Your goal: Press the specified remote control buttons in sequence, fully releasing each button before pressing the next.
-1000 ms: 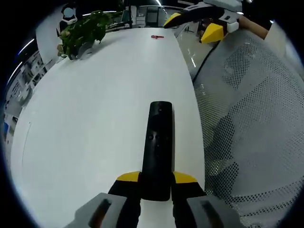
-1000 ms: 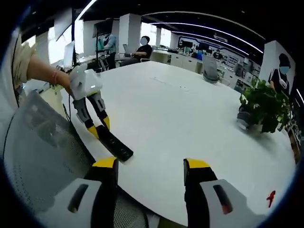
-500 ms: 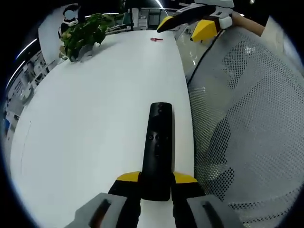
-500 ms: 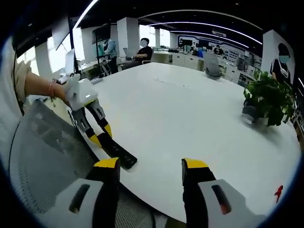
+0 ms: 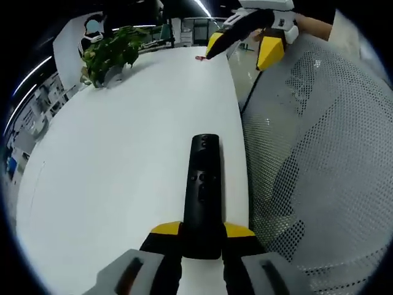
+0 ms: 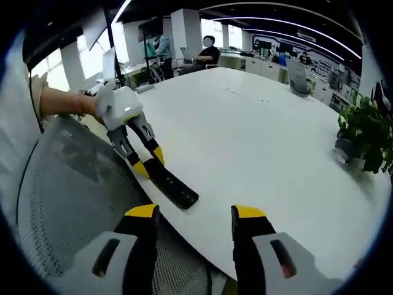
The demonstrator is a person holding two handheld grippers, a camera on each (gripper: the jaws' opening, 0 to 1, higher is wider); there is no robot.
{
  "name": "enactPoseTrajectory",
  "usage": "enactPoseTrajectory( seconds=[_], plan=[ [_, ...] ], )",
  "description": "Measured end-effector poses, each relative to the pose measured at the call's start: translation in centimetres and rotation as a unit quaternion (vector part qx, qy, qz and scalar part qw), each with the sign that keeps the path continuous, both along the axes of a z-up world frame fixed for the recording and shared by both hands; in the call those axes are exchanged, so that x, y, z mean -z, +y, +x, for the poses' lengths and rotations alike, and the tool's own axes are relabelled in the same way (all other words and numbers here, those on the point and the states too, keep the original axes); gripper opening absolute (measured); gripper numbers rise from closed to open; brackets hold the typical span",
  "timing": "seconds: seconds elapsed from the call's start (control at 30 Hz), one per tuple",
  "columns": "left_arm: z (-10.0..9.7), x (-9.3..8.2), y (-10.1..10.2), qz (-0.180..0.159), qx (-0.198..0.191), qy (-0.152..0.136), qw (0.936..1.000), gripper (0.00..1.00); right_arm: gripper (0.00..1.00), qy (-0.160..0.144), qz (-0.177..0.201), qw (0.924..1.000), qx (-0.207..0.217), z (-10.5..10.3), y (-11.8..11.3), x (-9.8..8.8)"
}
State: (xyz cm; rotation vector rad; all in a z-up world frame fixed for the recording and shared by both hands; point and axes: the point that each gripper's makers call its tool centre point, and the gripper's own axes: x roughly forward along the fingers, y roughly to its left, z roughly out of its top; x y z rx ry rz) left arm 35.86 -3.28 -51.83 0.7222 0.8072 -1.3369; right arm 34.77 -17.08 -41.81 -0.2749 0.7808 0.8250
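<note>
Left claw point(image 5: 202, 236) pinches the remote point(image 5: 202, 190) over the table point(image 5: 123, 147); right claw point(image 6: 193, 215) spread; plant point(image 5: 110, 52) far.

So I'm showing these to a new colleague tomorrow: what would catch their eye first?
Probably the black remote control, clamped at its near end in the left gripper and held out over the edge of the big white table. Next, the right gripper, open and empty, close to the remote's far end. Then the potted plant at the table's far side and the grey mesh chair beside it.
</note>
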Motion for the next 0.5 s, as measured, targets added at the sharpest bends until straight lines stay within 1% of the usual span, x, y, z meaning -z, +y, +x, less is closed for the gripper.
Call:
enactPoseTrajectory(
  seconds=[0.07,0.1,0.13,0.23,0.3,0.43,0.5],
  plan=[
    [0.0,0.0,0.0,-0.001,0.001,0.000,1.0000,0.24,0.45,0.002,-0.009,0.9999,-0.010,0.1,0.0,0.1],
    [0.1,0.0,0.0,-0.002,0.002,0.000,1.0000,0.24,0.44,0.004,-0.016,0.9997,-0.017,0.4,0.2,0.2],
    [0.1,0.0,0.0,-0.003,0.002,-0.001,1.0000,0.24,0.41,0.004,-0.016,0.9997,-0.020,0.5,0.2,0.2],
    [0.1,0.0,0.0,-0.006,0.005,-0.003,1.0000,0.24,0.33,0.014,-0.017,0.9986,-0.049,0.9,1.1,0.5],
    [0.1,0.0,0.1,-0.009,0.006,-0.002,0.9999,0.24,0.32,0.019,-0.023,0.9977,-0.060,1.2,1.6,1.0],
    [0.1,0.0,0.0,-0.014,0.011,-0.004,0.9998,0.24,0.27,0.033,-0.035,0.9941,-0.097,1.3,2.8,1.9],
    [0.1,0.0,0.0,-0.014,0.014,-0.004,0.9998,0.24,0.24,0.041,-0.035,0.9926,-0.109,1.3,3.2,2.4]
  ],
)
